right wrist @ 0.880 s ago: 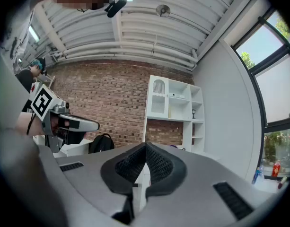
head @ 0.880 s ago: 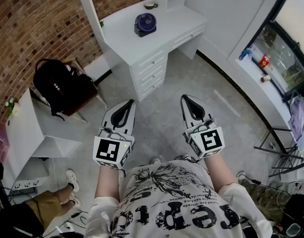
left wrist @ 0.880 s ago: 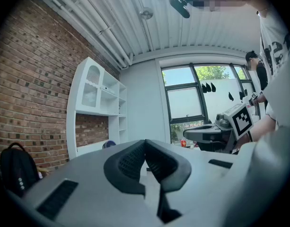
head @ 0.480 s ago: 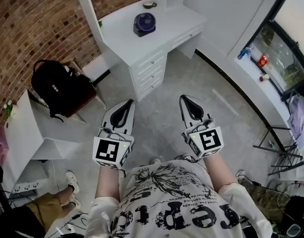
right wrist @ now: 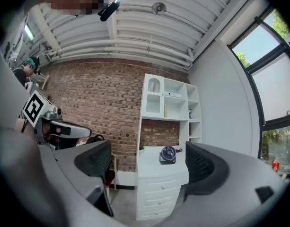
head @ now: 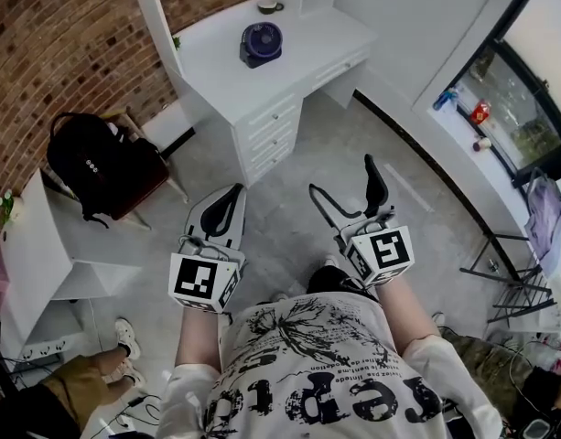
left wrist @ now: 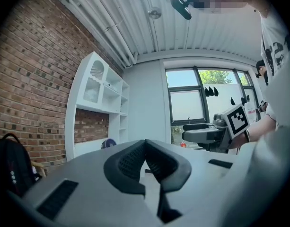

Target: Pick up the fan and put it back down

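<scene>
A small dark-blue fan [head: 262, 43] stands on the white desk [head: 216, 67] against the brick wall, far ahead of both grippers. In the right gripper view the fan [right wrist: 168, 154] shows between the spread jaws, well beyond them. The left gripper view catches only a sliver of the fan [left wrist: 108, 144] past its jaws. My left gripper [head: 232, 193] is shut with nothing in it, its pads meeting. My right gripper [head: 344, 179] is wide open and holds nothing. Both are held level above the floor, in front of my body.
Drawers [head: 273, 128] fill the desk's front, and a bowl [head: 268, 7] sits at its back by the shelf unit. A black backpack [head: 97, 165] rests on a chair at left, beside a white table [head: 47, 245]. A window sill with bottles [head: 463, 108] runs along the right.
My right gripper's jaws have swung from shut to wide open. The desk and fan sit slightly higher and further left in the head view. The left gripper has stayed shut.
</scene>
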